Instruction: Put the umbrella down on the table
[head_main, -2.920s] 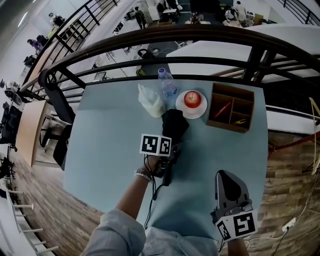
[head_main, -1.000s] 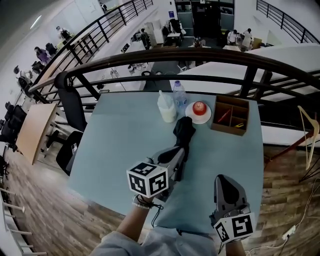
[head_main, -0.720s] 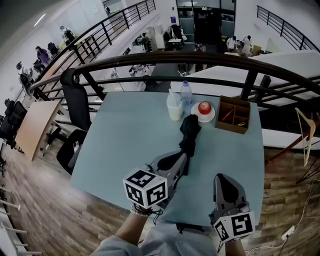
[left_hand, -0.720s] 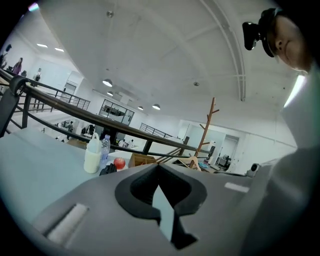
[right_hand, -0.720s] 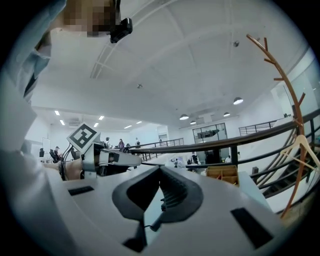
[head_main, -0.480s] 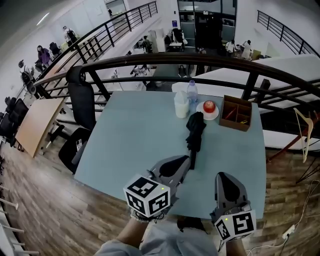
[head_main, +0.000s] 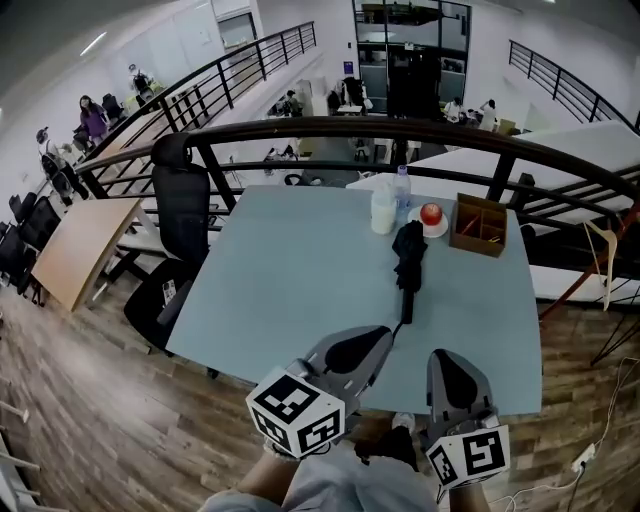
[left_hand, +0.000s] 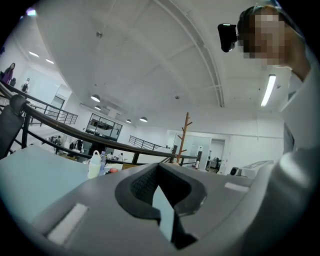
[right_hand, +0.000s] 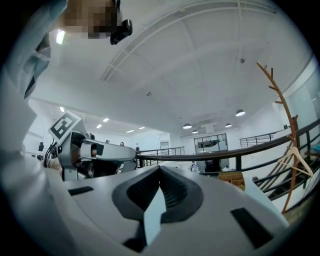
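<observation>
One umbrella (head_main: 408, 252), one table (head_main: 290, 270), left tool (head_main: 384, 334), right tool (head_main: 446, 354), both closed

The folded umbrella (head_main: 408, 250) is matt black cloth. The surface (head_main: 290, 270) looks smooth, matt and pale blue. The box (head_main: 479, 224) is wood, as is the plank floor (head_main: 90, 400). The railing (head_main: 400, 124) is dark metal.

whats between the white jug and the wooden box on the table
In the head view, between the white jug and the wooden box stand a clear bottle and a plate holding a red apple.
</observation>
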